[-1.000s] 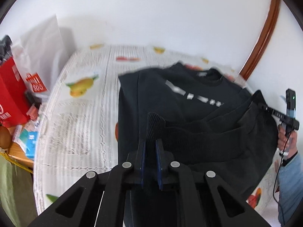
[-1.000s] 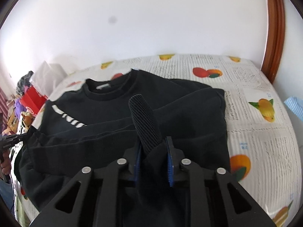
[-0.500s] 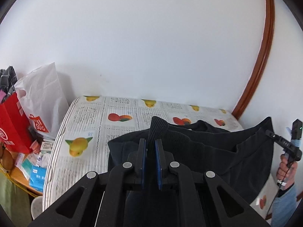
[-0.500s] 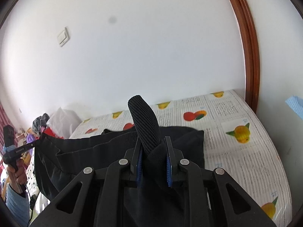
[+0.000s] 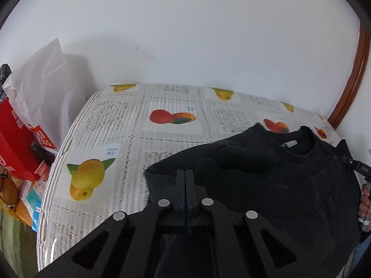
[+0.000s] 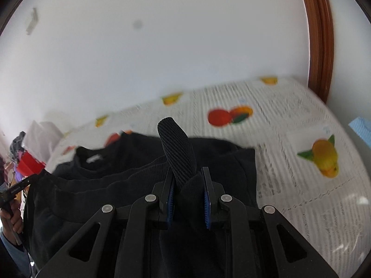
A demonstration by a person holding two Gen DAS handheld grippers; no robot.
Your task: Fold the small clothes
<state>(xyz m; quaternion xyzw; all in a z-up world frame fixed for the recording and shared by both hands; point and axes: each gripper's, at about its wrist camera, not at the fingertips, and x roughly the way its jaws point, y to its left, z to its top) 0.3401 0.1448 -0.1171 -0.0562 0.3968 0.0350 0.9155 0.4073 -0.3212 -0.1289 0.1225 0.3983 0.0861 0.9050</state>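
Observation:
A black sweatshirt [image 5: 266,162] lies on a table covered with a fruit-print cloth [image 5: 129,125], its collar toward the far wall. My left gripper [image 5: 186,176] has its jaws pressed together over the sweatshirt's near left edge; whether cloth is still pinched between them I cannot tell. My right gripper [image 6: 187,178] is shut on the sweatshirt's ribbed hem [image 6: 177,148], which sticks up between the jaws, and holds it over the garment [image 6: 116,169]. The right gripper's tip also shows in the left wrist view [image 5: 354,165], and the left gripper's in the right wrist view [image 6: 18,186].
A white plastic bag [image 5: 39,88] and red bags [image 5: 11,139] stand left of the table, with small boxes [image 5: 32,199] below. The white wall is just behind the table. A brown door frame [image 6: 320,46] stands at the right. A light blue item [image 6: 361,127] lies at the right edge.
Both grippers carried the lifted hem forward and down toward the collar. The ribbed cloth that stuck up between my left jaws no longer shows and the jaws are closer together.

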